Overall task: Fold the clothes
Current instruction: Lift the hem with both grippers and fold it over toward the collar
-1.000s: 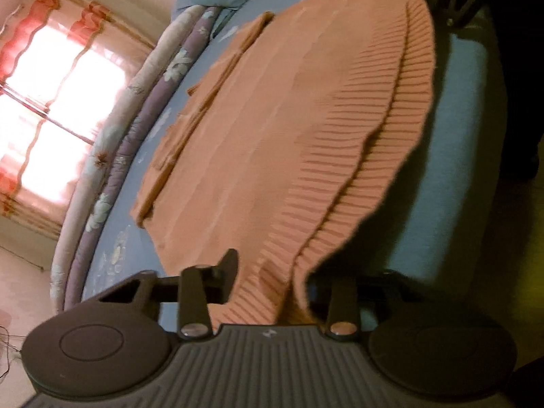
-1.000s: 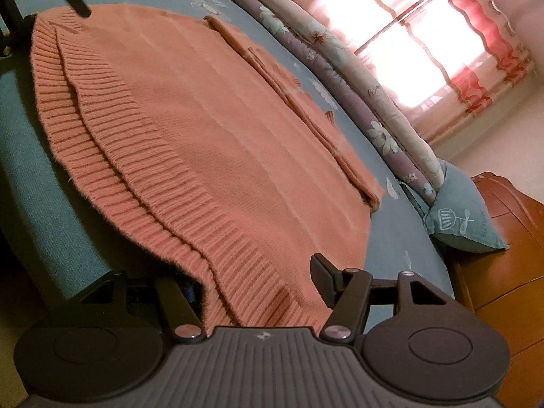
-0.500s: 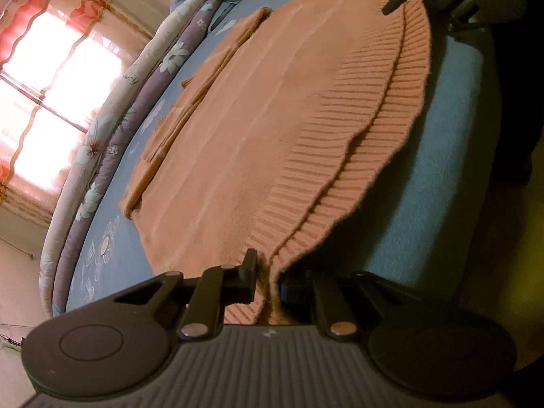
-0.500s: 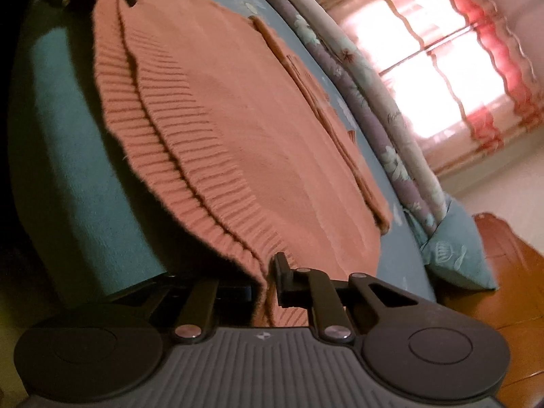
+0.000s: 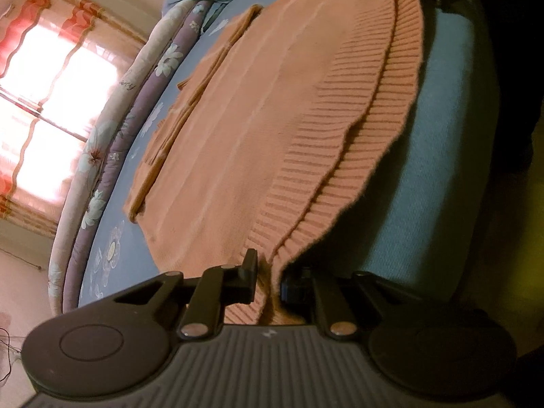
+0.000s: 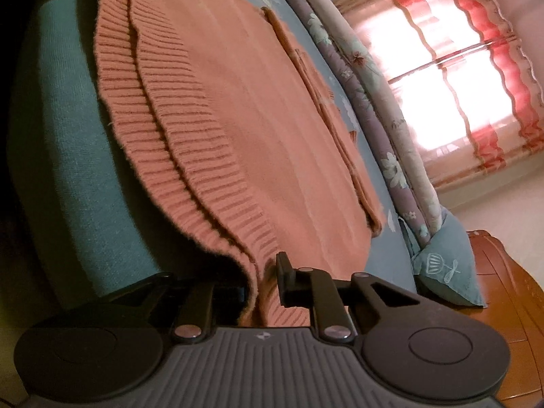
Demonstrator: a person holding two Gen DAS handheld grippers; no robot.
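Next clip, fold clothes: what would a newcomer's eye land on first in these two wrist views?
First, the big orange knitted sweater spread flat across the blue bed sheet, its ribbed hem at the bed's near edge. Next, the left gripper and right gripper, each shut on a hem corner. Behind, a bright window with red-and-white wavy curtains glows beyond a rolled floral quilt.

My left gripper (image 5: pixel 268 280): ribbed grey housing with a small white mark at centre, 2 round black discs at the sides, 2 black fingers on linkages with 2 silver pivot screws. My right gripper (image 6: pixel 263 284): identical build, same grey ribbing, discs, screws, mark.
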